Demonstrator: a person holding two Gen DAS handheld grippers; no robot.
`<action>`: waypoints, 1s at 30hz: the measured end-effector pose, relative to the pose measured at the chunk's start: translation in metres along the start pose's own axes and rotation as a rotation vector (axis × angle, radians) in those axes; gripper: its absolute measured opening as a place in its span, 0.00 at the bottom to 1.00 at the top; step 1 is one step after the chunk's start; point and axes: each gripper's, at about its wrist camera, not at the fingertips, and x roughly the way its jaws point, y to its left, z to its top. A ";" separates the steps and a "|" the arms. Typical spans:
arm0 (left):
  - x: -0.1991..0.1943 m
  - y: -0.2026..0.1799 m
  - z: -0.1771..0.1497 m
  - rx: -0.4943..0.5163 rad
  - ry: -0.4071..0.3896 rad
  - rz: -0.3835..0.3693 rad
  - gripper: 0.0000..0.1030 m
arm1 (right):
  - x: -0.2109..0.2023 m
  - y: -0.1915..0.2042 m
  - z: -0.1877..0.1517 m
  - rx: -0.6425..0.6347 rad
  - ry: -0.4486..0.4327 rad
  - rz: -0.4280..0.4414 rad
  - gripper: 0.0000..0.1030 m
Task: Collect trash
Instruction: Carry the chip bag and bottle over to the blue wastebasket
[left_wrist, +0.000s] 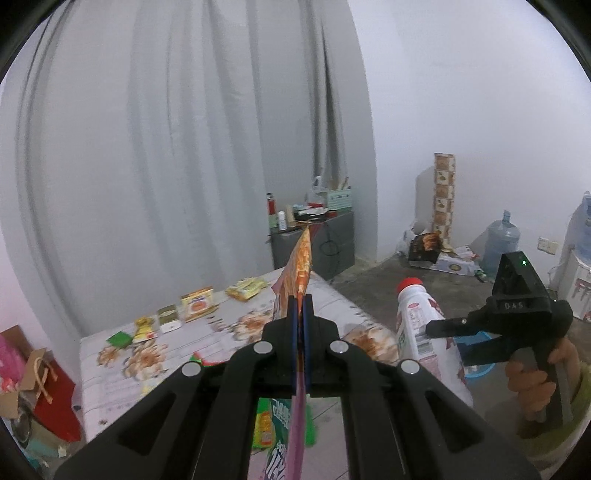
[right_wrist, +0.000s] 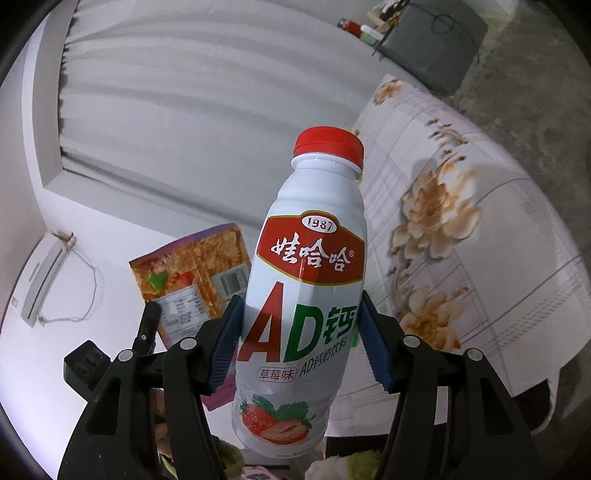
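Floral-clothed worktop — left gripper pinches orange-purple foil snack wrapper; right gripper clamps red-capped white plastic bottle at 3 o'clock.

Snack wrapper between closed jaws

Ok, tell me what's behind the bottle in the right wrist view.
Behind the bottle, held by the right gripper, show an orange snack wrapper at its left and the floral tablecloth at its right. Whatever lies directly behind the bottle is covered.
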 end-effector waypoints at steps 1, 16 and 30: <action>0.003 -0.003 0.002 0.002 0.000 -0.008 0.02 | -0.007 -0.002 0.000 0.006 -0.012 0.003 0.56; 0.081 -0.113 0.039 0.148 -0.009 -0.214 0.02 | -0.125 -0.034 -0.001 0.101 -0.219 0.016 0.56; 0.165 -0.240 0.053 0.287 0.053 -0.420 0.02 | -0.202 -0.080 -0.012 0.254 -0.396 -0.023 0.56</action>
